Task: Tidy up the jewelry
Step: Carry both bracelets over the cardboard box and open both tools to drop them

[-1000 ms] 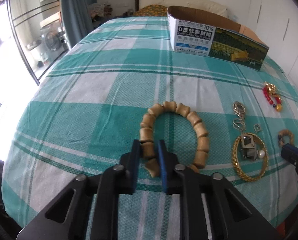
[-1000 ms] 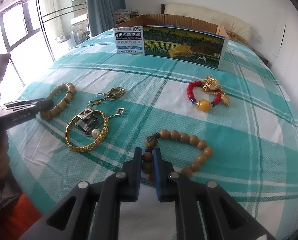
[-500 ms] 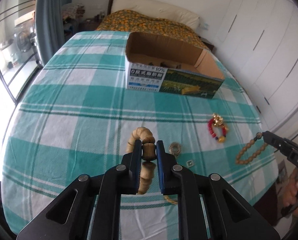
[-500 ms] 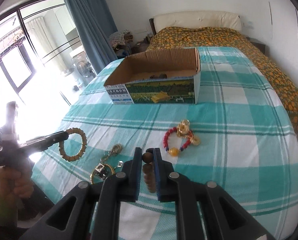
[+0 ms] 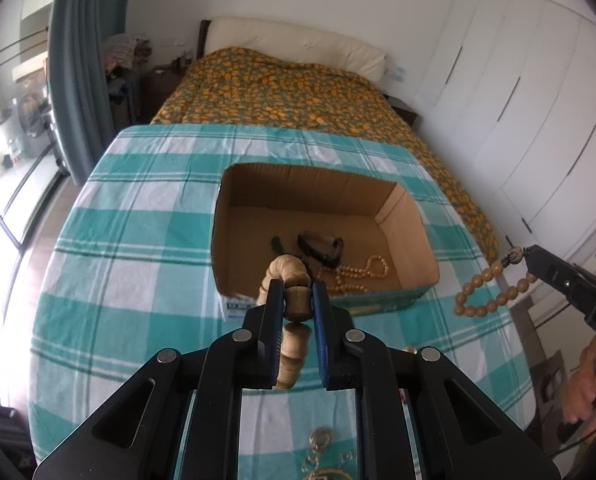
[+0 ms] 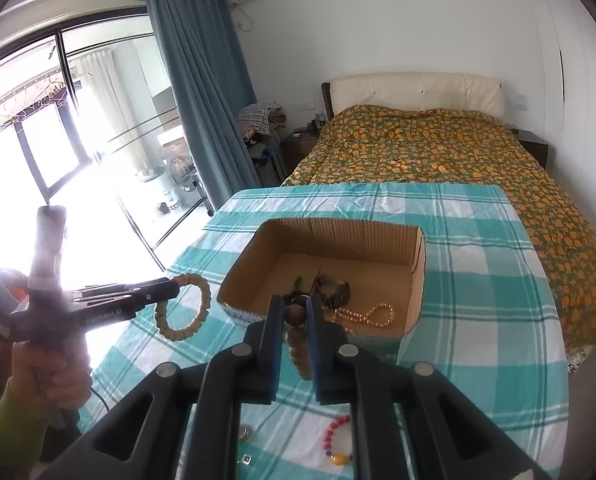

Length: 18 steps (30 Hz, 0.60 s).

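Observation:
My left gripper (image 5: 297, 295) is shut on a chunky light wooden bead bracelet (image 5: 296, 306), held in the air just before the near wall of the open cardboard box (image 5: 426, 240). My right gripper (image 6: 295, 311) is shut on a round brown bead bracelet (image 6: 298, 344), also raised near the box (image 6: 416, 276); that bracelet hangs from the gripper at the right of the left wrist view (image 5: 486, 296). The left-held bracelet shows in the right wrist view (image 6: 186, 308). Inside the box lie a pearl strand (image 5: 362, 274), a dark bangle (image 5: 320, 246) and a green piece (image 5: 276, 244).
The table carries a teal plaid cloth (image 5: 138, 280). On it near me lie a red bead bracelet (image 6: 336, 440) and gold chain pieces (image 5: 318, 448). A bed with an orange-patterned cover (image 5: 282, 88) stands behind the table, white wardrobes to the right, a window to the left.
Both grippers lifted their bracelets off the cloth and carried them up and forward to the cardboard box. The box interior has come into view.

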Each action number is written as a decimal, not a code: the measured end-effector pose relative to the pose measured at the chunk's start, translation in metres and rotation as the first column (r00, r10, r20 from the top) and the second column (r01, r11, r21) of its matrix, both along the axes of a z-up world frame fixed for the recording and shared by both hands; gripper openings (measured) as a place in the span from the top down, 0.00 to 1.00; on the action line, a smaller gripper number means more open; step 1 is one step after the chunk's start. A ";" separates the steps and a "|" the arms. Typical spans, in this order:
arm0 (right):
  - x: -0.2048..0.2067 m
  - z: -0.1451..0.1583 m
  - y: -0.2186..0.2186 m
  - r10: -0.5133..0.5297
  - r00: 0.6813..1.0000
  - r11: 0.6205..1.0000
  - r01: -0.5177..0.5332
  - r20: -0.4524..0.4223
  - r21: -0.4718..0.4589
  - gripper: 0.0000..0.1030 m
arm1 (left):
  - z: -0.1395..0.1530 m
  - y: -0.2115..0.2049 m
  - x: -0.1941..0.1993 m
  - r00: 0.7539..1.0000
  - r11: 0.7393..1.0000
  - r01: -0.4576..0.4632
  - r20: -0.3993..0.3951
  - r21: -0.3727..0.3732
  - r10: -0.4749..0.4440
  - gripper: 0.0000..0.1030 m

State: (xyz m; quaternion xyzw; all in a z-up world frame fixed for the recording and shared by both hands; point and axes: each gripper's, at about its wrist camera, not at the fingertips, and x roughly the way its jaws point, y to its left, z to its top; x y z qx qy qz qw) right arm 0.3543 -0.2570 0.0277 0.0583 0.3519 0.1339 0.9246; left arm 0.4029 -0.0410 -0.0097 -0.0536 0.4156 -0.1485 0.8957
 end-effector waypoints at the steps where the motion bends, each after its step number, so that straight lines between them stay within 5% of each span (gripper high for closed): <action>1: 0.013 0.001 0.001 -0.002 1.000 1.000 0.002 0.002 -0.003 0.89 | -0.002 -0.003 0.007 1.000 1.000 0.001 -0.004 0.001 -0.001 0.88; 16: 0.123 -0.069 0.005 -0.052 0.994 0.994 0.042 -0.097 -0.096 0.88 | -0.054 -0.048 0.083 1.000 0.993 -0.001 -0.030 0.118 0.004 0.85; 18: 0.126 -0.076 0.004 -0.071 0.992 0.994 0.062 -0.103 -0.090 0.78 | -0.061 -0.047 0.085 0.999 0.992 -0.019 -0.024 0.125 0.023 0.69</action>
